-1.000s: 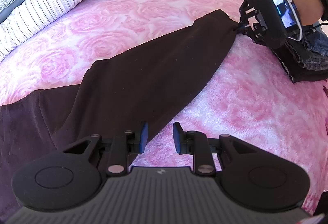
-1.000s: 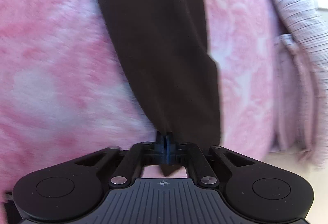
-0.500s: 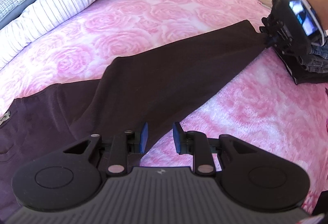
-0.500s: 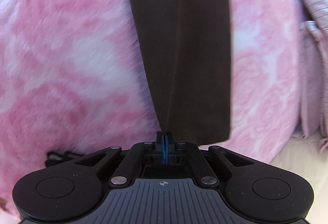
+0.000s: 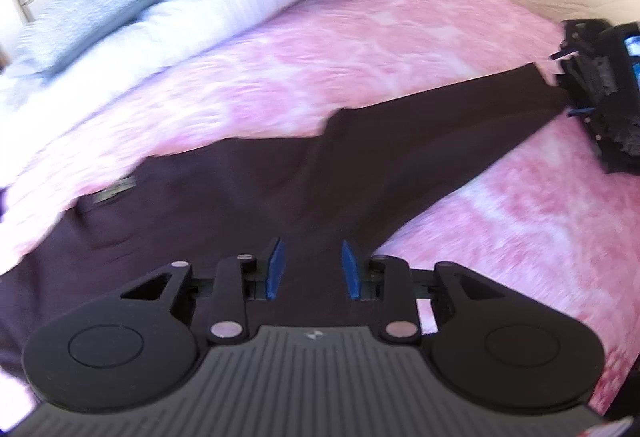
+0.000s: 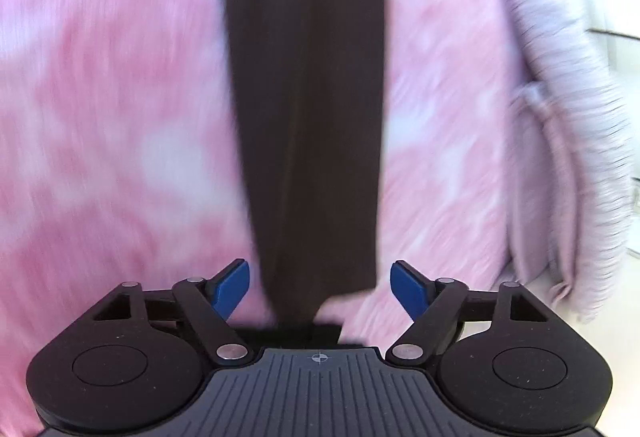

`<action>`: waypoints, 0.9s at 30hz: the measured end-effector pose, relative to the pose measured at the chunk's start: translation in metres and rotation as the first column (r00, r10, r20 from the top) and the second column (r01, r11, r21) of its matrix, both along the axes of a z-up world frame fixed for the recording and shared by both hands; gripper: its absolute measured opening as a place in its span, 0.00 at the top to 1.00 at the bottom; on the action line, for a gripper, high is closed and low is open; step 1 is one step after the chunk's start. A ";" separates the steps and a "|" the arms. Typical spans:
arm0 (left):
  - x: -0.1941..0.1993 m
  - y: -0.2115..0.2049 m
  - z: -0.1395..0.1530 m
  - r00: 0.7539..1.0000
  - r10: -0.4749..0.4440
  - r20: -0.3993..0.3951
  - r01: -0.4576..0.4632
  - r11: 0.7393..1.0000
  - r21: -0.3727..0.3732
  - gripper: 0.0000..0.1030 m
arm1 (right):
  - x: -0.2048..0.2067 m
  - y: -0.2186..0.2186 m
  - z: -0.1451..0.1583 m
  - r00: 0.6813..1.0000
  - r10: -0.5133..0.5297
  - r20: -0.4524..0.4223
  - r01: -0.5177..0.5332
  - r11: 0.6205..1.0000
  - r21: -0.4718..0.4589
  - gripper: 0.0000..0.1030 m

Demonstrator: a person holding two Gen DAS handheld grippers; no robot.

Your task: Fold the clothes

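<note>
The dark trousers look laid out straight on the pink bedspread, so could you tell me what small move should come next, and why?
Probably bring the right claw back down onto the leg end of the dark trousers to fold it toward the waist. Its jaws are opening, with the cloth lying flat below them, unpressed. The left claw, also opening, holds nothing.

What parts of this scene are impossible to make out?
- Dark garment: its lower left part runs off the left wrist view's edge; the left tongs cover some.
- Its small label: blurred, unreadable.
- Dark pile by the right tongs: cut off at the edge.
</note>
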State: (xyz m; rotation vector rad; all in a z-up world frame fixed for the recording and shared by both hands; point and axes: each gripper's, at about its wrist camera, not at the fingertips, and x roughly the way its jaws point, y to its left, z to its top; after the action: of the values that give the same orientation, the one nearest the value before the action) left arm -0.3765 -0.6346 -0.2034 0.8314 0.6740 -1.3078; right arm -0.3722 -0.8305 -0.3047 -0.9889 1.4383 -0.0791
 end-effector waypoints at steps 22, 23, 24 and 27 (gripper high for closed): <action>0.354 0.328 0.021 0.938 0.183 0.295 -0.215 0.973 0.079 0.59 | 0.153 0.320 0.072 0.959 -0.193 0.208 0.155 0.970 0.186 0.24; 0.369 0.340 0.022 0.938 0.168 0.305 -0.203 0.975 0.086 0.59 | 0.162 0.340 0.075 0.958 -0.211 0.194 0.170 0.964 0.207 0.24; 0.381 0.351 0.025 0.938 0.158 0.309 -0.195 0.976 0.094 0.59 | 0.170 0.360 0.080 0.958 -0.214 0.191 0.170 0.959 0.226 0.24; 0.412 0.371 0.028 0.933 0.129 0.336 -0.179 0.976 0.122 0.59 | 0.193 0.408 0.100 0.952 -0.205 0.228 0.136 0.949 0.283 0.24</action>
State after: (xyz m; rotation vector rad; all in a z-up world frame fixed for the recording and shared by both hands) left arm 0.0360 -0.2634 -0.1757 1.0684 0.5647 -0.9555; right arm -0.1788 -0.4225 -0.2048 -0.6079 1.2558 -0.1335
